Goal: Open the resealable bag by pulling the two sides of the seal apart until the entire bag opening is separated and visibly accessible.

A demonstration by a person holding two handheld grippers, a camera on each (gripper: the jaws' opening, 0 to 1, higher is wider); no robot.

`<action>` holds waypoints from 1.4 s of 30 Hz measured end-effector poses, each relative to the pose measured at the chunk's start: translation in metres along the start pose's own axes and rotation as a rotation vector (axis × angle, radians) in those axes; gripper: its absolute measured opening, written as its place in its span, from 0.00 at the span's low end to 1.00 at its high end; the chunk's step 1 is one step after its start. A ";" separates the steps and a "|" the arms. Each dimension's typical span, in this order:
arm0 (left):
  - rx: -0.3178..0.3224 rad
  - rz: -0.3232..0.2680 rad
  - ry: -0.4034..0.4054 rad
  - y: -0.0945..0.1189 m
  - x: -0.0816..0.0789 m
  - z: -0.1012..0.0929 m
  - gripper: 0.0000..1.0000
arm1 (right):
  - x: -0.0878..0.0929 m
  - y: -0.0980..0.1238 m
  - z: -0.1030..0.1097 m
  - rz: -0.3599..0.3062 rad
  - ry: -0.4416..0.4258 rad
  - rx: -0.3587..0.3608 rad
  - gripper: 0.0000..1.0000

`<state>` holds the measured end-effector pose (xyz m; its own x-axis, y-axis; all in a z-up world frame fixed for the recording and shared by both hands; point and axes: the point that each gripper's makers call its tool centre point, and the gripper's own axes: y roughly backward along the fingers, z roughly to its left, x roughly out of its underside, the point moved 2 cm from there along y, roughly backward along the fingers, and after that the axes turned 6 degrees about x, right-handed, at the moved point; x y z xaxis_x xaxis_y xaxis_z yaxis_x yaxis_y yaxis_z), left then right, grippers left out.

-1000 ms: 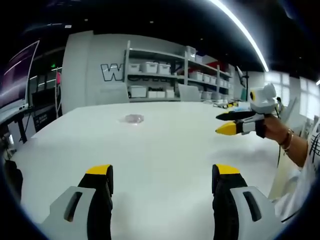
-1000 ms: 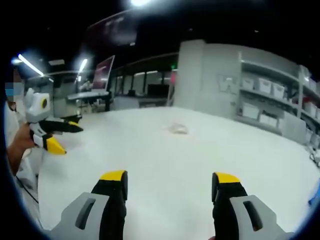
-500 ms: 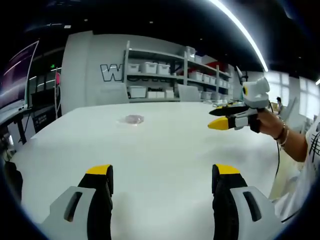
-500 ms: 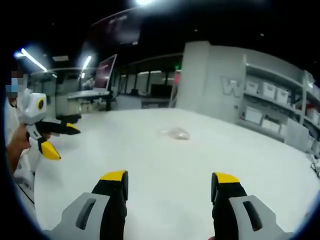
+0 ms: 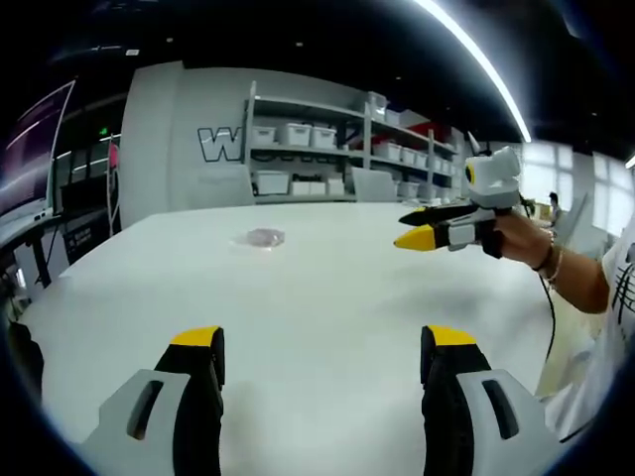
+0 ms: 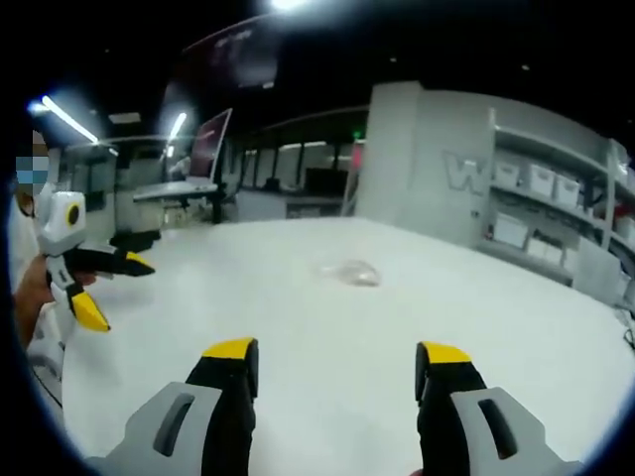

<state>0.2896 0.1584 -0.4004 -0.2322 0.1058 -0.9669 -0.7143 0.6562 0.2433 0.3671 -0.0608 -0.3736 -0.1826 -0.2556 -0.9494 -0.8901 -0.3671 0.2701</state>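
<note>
While a large letter "W" (image 5: pixel 220 143) is being shown on the grey wall, with the rest of the word cut off by the shelving (image 5: pixel 327 149), rows of white storage bins (image 5: pixel 298 134) are being kept on those shelves; their contents cannot be told. The resealable bag (image 5: pixel 263 237), small, clear and lying flat, is being left far out on the white table (image 5: pixel 327 297), well apart from both tools; its heading cannot be made out. The left gripper (image 5: pixel 322 347) is being held with jaws apart and empty. The right gripper (image 6: pixel 337 357) is likewise being held spread, gripping nothing.
</note>
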 end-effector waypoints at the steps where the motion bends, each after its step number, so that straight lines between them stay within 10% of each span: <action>1: 0.000 0.000 0.000 0.000 0.000 0.000 0.80 | 0.000 -0.001 0.000 0.001 0.002 -0.002 0.63; 42: -0.038 0.010 -0.005 0.004 -0.003 0.001 0.80 | -0.014 -0.054 -0.001 -0.004 0.051 -0.068 0.52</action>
<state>0.2881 0.1619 -0.3967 -0.2366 0.1161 -0.9647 -0.7365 0.6261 0.2560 0.4182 -0.0382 -0.3742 -0.1565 -0.2987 -0.9414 -0.8602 -0.4273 0.2785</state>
